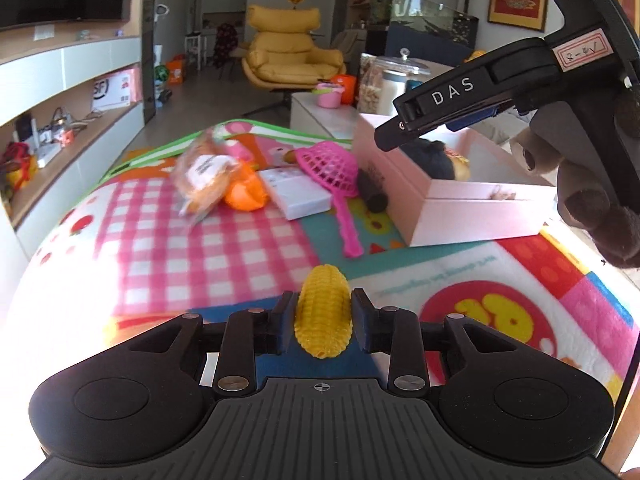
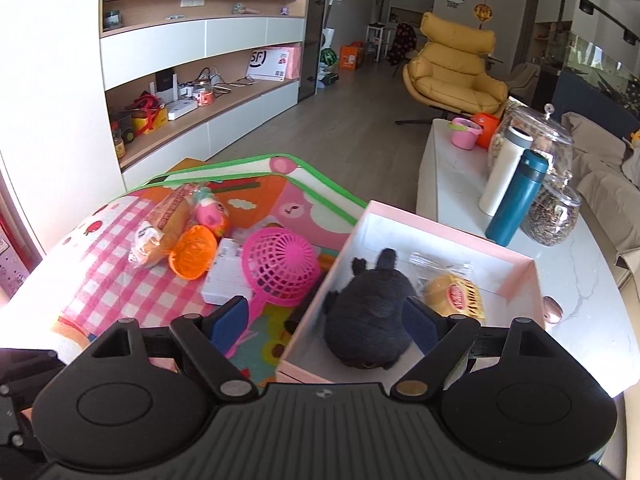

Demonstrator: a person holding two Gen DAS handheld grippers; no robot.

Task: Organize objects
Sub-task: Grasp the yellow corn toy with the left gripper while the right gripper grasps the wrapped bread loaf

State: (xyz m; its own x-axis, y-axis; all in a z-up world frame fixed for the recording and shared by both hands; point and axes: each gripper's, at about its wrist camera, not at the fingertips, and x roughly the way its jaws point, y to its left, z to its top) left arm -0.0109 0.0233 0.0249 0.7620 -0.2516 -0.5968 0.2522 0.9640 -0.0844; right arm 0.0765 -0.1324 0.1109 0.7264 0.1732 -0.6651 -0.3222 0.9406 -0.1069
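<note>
The left gripper [image 1: 323, 322] has its fingers pinched on a toy corn [image 1: 323, 312], held across its middle so the cob stands roughly upright between the pads, clear of the mat [image 1: 180, 248] below; that crosswise grip looks chosen to keep the ribbed cob from slipping out; the likely aim is the pink box [image 2: 516, 276], which sits just right of the mat on the white counter [image 2: 580, 320] and already takes in toys. The right gripper [image 2: 320, 326] hangs over the box's near left corner with its fingers spread wide and nothing between them; one finger is over the mat, the other over the black plush [image 2: 368, 300] lying in the box, so it seems to have no load and is free for a next pick. Beside the plush in the box lies a yellow toy [image 2: 456, 296] in a clear wrapper; grouping the soft and small items there reads as the sorting scheme. Still loose on the mat are a pink sieve [image 2: 280, 268], a white box [image 2: 228, 280], an orange toy [image 2: 194, 256], a wrapped bread [image 2: 164, 224] and a pink toy [image 2: 210, 212], clustered at the far side; a dark item [image 1: 372, 190] lies against the pink box's outer wall; so the work looks well short of done. The box's open top and low walls should let the corn drop in from above, if the right gripper leaves room.
</note>
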